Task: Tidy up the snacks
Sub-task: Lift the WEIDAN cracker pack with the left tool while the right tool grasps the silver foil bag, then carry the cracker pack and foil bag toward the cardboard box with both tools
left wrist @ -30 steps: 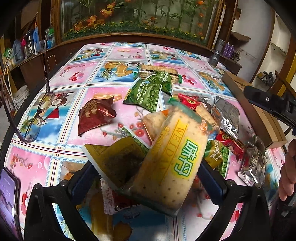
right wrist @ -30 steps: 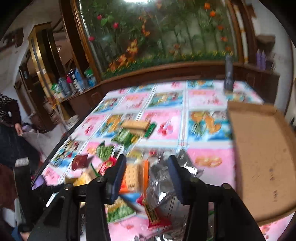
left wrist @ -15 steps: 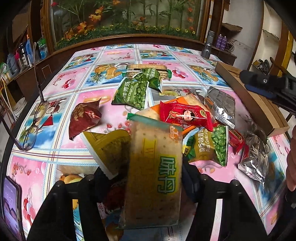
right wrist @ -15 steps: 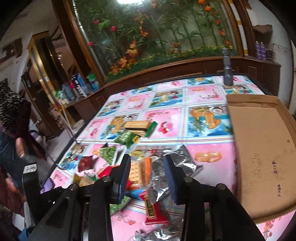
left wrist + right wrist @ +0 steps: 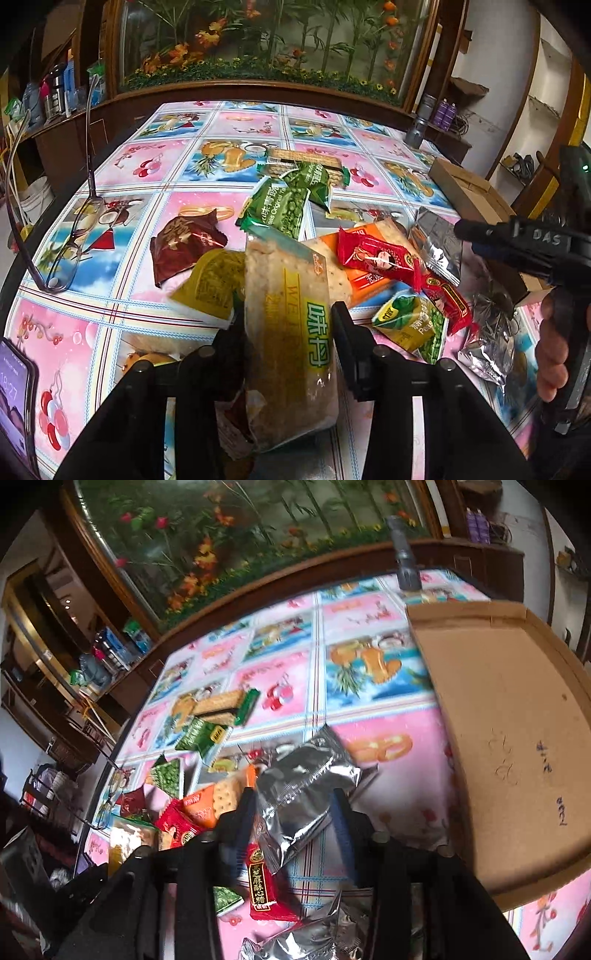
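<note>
My left gripper (image 5: 287, 325) is shut on a long yellow cracker pack (image 5: 291, 332) and holds it above a heap of snacks on the table. The heap has green pea packets (image 5: 280, 210), a dark red packet (image 5: 184, 243), red candy packs (image 5: 380, 258), an orange cracker pack (image 5: 365, 280) and silver foil packs (image 5: 439, 243). My right gripper (image 5: 293, 805) is open, its fingers on either side of a silver foil pack (image 5: 303, 779), which lies on the table. It is seen at the right of the left wrist view (image 5: 517, 243).
An open brown cardboard box (image 5: 517, 720) lies at the table's right side. Eyeglasses (image 5: 70, 240) lie at the left edge, a phone (image 5: 14, 398) at the near left corner. A grey flashlight (image 5: 404, 554) stands at the far edge. A biscuit pack (image 5: 221, 705) lies further back.
The left gripper has closed on the yellow cracker pack and turned it upright. The right gripper has dropped down around the silver foil pack.
</note>
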Available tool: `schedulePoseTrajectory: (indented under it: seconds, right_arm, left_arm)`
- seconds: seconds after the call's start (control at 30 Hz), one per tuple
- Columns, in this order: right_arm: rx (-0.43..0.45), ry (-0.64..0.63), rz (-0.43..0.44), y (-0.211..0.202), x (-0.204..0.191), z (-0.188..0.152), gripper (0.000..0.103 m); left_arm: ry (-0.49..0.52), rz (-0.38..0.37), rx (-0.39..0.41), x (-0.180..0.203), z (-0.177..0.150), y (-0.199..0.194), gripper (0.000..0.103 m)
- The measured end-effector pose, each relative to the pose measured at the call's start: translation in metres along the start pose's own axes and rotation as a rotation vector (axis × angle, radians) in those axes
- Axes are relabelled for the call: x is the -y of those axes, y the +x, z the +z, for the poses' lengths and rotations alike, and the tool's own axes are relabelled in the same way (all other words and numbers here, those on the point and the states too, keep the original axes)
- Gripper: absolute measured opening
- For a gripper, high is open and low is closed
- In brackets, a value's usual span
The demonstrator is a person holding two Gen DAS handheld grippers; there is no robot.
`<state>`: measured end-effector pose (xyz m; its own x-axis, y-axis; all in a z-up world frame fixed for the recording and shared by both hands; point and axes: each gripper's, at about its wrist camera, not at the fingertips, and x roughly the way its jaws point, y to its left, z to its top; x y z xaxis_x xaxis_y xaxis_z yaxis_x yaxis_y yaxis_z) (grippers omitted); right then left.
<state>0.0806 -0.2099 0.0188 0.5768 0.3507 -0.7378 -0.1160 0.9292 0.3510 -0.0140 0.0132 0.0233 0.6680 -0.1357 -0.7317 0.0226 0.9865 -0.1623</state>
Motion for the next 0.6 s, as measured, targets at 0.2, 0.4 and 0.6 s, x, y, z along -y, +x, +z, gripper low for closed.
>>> schedulePoseTrajectory:
  seconds: [0.2, 0.4, 0.6]
  right_arm:
    - [-0.049, 0.037, -0.037, 0.015, -0.001, 0.011, 0.064]
    - [-0.101, -0.093, -0.176, 0.046, -0.029, 0.031, 0.064]
    - [-0.054, -0.184, -0.184, 0.043, -0.031, 0.022, 0.048]
  left_arm:
    - [0.007, 0.0, 0.011, 0.001, 0.001, -0.003, 0.041]
    - [0.002, 0.005, 0.013, -0.001, 0.001, -0.004, 0.041]
    - [0.001, 0.007, 0.011, -0.001, 0.001, -0.003, 0.041]
